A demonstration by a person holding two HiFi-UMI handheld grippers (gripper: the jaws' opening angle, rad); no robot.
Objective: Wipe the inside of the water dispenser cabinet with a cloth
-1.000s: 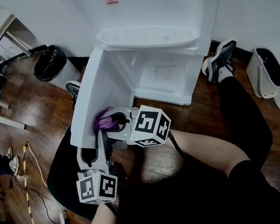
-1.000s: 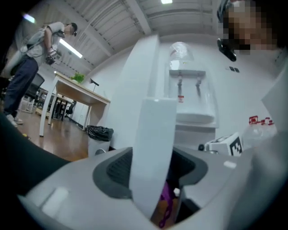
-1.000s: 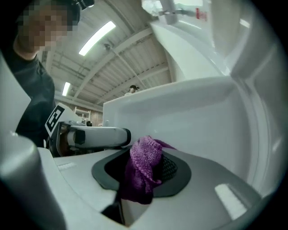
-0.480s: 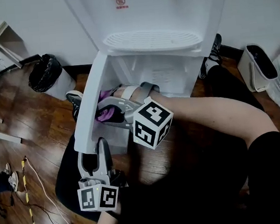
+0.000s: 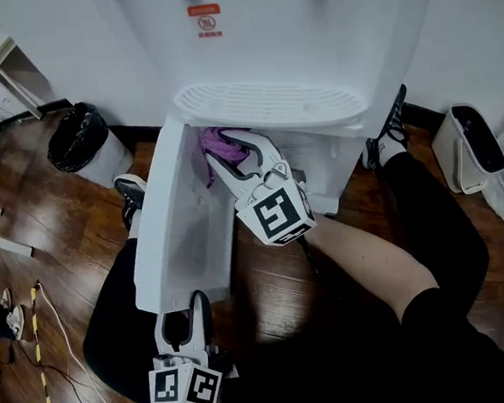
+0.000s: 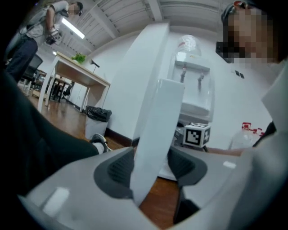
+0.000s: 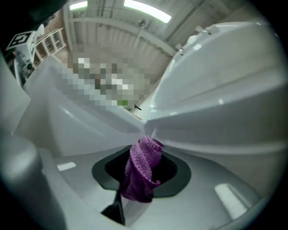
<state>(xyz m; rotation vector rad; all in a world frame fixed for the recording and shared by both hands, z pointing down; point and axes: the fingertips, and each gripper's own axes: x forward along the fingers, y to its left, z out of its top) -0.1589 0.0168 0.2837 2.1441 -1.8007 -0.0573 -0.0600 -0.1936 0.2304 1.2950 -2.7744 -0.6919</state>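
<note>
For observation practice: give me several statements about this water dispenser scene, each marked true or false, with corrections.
1. The right gripper holds a purple cloth. True.
2. The cabinet door is shut. False: it stands open.
3. The purple cloth is at the top of the cabinet opening, just below the drip tray. True.
4. In the head view, the black bin stands at the picture's right. False: it is at the left; a white bin is at the right.

Cloth inside cabinet top, under drip tray; open door left, bin beyond.
</note>
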